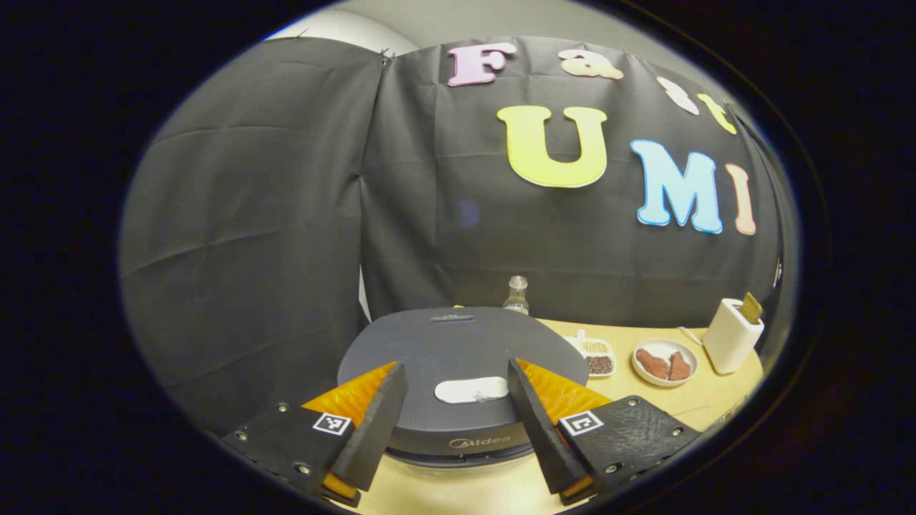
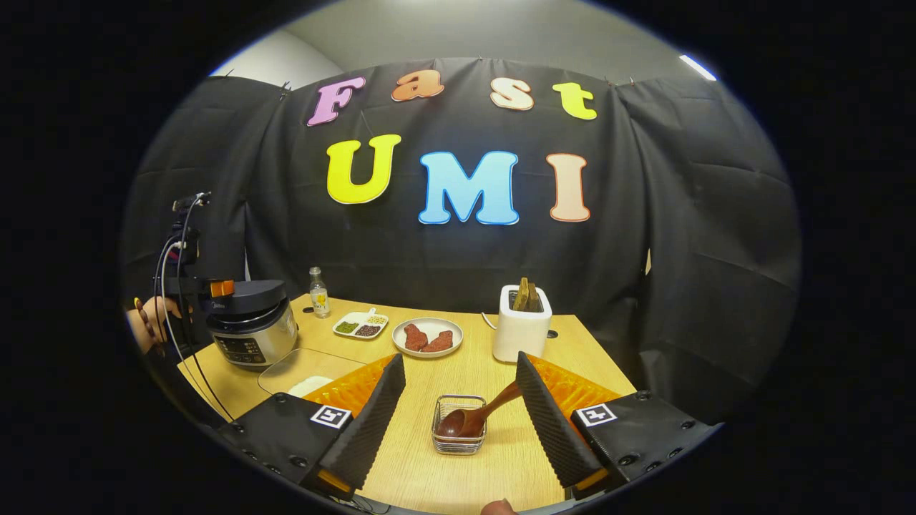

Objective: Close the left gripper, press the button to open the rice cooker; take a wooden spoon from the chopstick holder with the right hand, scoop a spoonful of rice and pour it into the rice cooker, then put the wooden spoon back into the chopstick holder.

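The rice cooker (image 1: 458, 343) has a dark closed lid with a white oval button (image 1: 471, 390) near its front edge. My left gripper (image 1: 454, 368) hovers open just above the lid, one finger on each side of the button. In the right gripper view the rice cooker (image 2: 250, 325) stands at the table's left, with the left gripper (image 2: 215, 287) over it, held by a hand (image 2: 147, 318). A wooden spoon (image 2: 476, 418) lies bowl-down in a small wire chopstick holder (image 2: 458, 440). My right gripper (image 2: 459, 361) is open just behind it, holding nothing. White rice (image 2: 309, 386) lies in a glass dish (image 2: 286, 368).
A white toaster (image 2: 522, 325) with toast stands at the back, beside a plate (image 2: 427, 336) of reddish meat pieces, a divided dish (image 2: 360, 325) of beans and a small bottle (image 2: 318, 292). Cables hang near the cooker at the left table edge.
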